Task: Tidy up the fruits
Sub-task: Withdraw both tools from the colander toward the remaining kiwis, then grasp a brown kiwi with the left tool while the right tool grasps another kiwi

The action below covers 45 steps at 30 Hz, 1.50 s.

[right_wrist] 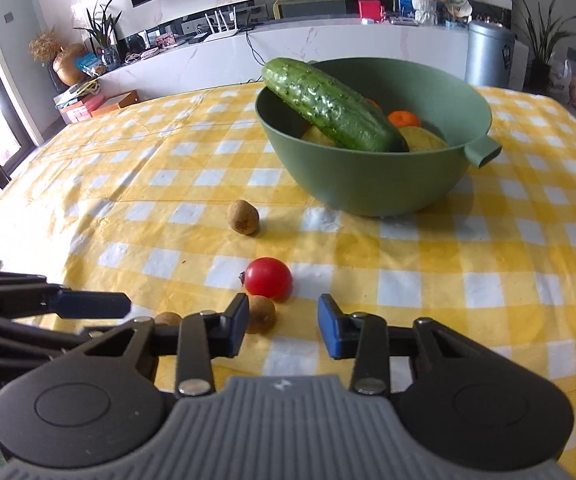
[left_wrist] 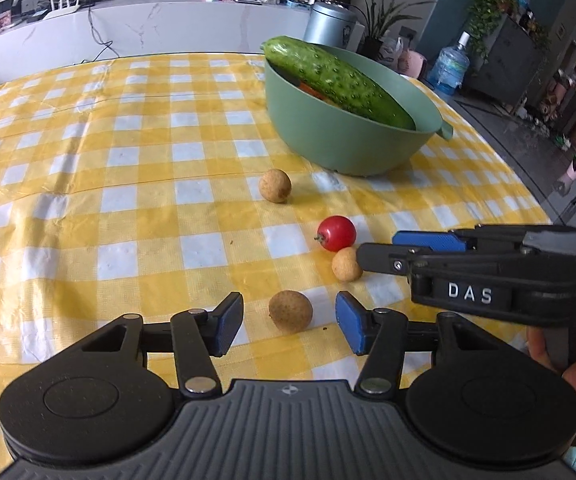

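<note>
Nearest in the left wrist view, the left gripper (left_wrist: pixel 289 322) is held low over the worktop (left_wrist: pixel 127 200), which is covered by a yellow and white checked cloth. Its jaws are spread, and a brown longan (left_wrist: pixel 290 311) is seen between the blue pads (left_wrist: pixel 350 328), with a gap left on each side, so nothing is pinched.

Just beyond, toward the right edge of the worktop, the right gripper (left_wrist: pixel 378 248) is seen from the side. A second, paler longan (left_wrist: pixel 346 265) lies at its fingertips, and a red cherry tomato (left_wrist: pixel 336 233) is touching that longan on its far side.

In the right wrist view, the right gripper (right_wrist: pixel 282 322) is shown with its jaws apart. The paler longan (right_wrist: pixel 262 314) sits against the inner face of the left-hand pad, while the other pad is kept clear of it, so it is not clamped. The cherry tomato (right_wrist: pixel 268 277) lies just ahead.

Farther out, a third longan (left_wrist: pixel 274 185) rests alone near the middle of the worktop.

Toward the far right corner, a green bowl (left_wrist: pixel 328 136) is set on the cloth. A cucumber (left_wrist: pixel 336 80) is laid tilted across its rim, and an orange fruit (right_wrist: pixel 404 118) and yellow pieces (right_wrist: pixel 424 138) are seen inside.
</note>
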### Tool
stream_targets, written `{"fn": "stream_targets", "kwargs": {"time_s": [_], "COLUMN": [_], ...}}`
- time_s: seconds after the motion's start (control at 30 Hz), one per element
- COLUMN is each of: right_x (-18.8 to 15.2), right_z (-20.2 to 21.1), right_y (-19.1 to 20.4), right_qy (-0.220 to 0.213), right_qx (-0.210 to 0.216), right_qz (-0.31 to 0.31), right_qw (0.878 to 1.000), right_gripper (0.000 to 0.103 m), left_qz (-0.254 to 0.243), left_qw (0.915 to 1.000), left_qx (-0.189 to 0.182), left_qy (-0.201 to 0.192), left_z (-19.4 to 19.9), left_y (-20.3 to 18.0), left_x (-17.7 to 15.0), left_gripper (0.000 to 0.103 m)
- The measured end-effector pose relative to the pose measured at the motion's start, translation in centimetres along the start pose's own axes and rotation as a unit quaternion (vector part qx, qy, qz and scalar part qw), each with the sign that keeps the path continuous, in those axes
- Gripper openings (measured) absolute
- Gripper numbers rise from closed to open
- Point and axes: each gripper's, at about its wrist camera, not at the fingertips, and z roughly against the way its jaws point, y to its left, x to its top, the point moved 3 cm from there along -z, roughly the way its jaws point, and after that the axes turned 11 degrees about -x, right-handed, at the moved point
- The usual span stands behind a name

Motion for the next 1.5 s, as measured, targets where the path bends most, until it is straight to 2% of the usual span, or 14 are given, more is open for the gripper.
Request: {"fn": "stream_targets", "kwargs": {"time_s": [0.13,0.33,0.9,1.2,1.5], "right_x": [0.1,0.0,0.0,0.0,0.2], "right_z": [-0.2,-0.8,-2.6,-2.3,-0.2], "right_y": [0.2,1.0,1.4,1.6,1.1], "right_qy": [0.004,0.012,0.038,0.028,-0.006], "right_qx": [0.025,0.038,0.037,0.029,0.026], "right_qz": [-0.007,0.005,0.007,0.015,0.011], "right_qw": [1.0,0.999,0.999,0.999,1.0], "right_gripper": [0.036,0.033,0.022,0.022,0.022], "left_qz": [-0.006,-0.013,0.006,0.005,0.011], "left_qw": [1.0,0.9997,0.9998,0.9999,0.9997], "left_qx": [-0.001,0.003,-0.006,-0.003,0.009], "left_qy": [0.007,0.018,0.02,0.014,-0.018], "left_z": [-0.4,-1.0,-1.5,-1.2,0.3], "left_y": [-0.2,-0.3,0.3,0.2,-0.6], "left_x": [-0.1,-0.3,-0.2,-0.3,0.8], "left_gripper": [0.057,0.047,0.029,0.029,0.029]}}
